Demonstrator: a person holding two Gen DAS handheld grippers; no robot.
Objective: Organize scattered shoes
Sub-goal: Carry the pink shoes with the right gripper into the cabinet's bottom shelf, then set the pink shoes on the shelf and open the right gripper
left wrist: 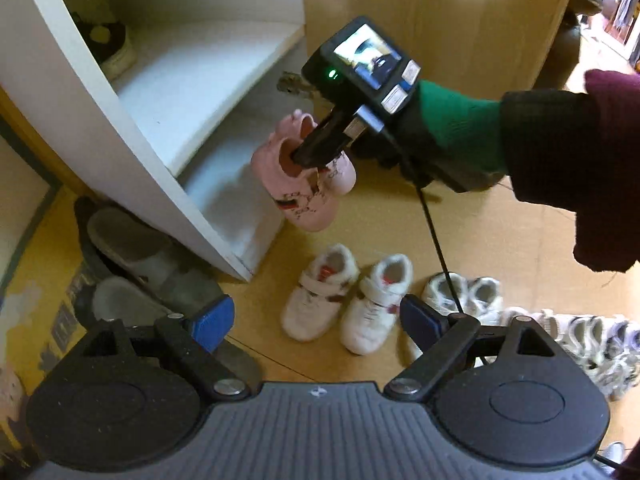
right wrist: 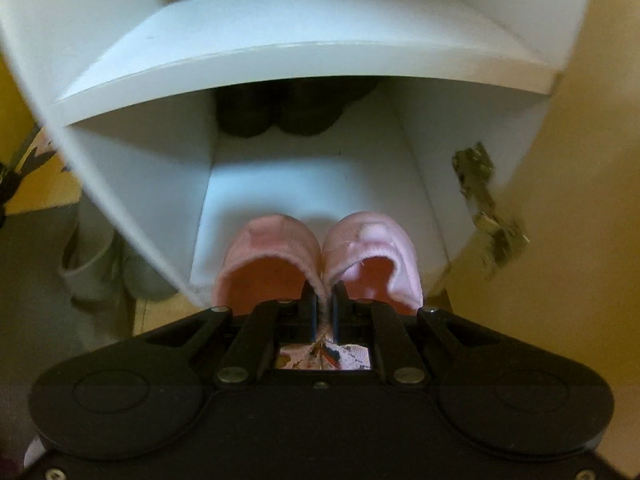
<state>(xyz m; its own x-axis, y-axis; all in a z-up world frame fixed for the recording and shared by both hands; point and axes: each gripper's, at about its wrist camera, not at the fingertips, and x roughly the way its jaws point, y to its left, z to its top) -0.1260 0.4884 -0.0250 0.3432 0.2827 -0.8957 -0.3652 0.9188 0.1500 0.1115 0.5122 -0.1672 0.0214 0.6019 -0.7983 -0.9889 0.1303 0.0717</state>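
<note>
The right hand-held gripper (right wrist: 324, 308) is pinching the pink shoes (right wrist: 320, 256) together, needing to set them into the cabinet's bottom shelf (right wrist: 312, 184); the left hand-held gripper (left wrist: 316, 320) is hanging spread and empty

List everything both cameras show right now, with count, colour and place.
Pink shoes: two, pink, pinched together at their inner edges in the right claw, in front of the cabinet's bottom compartment.
Cabinet: one, white, open shelves.
Dark shoes: apparently two, dark, back of the bottom compartment.
Velcro sneakers: two, white with red, on the floor.
More sneakers: several, white and grey, floor at right; count unclear.
Slippers: two, grey, floor left of the cabinet.
Cardboard panel: one, tan, behind.
Left claw: open, empty.
Right claw: shut on the pink shoes.
Gloved hand: green and black.
</note>
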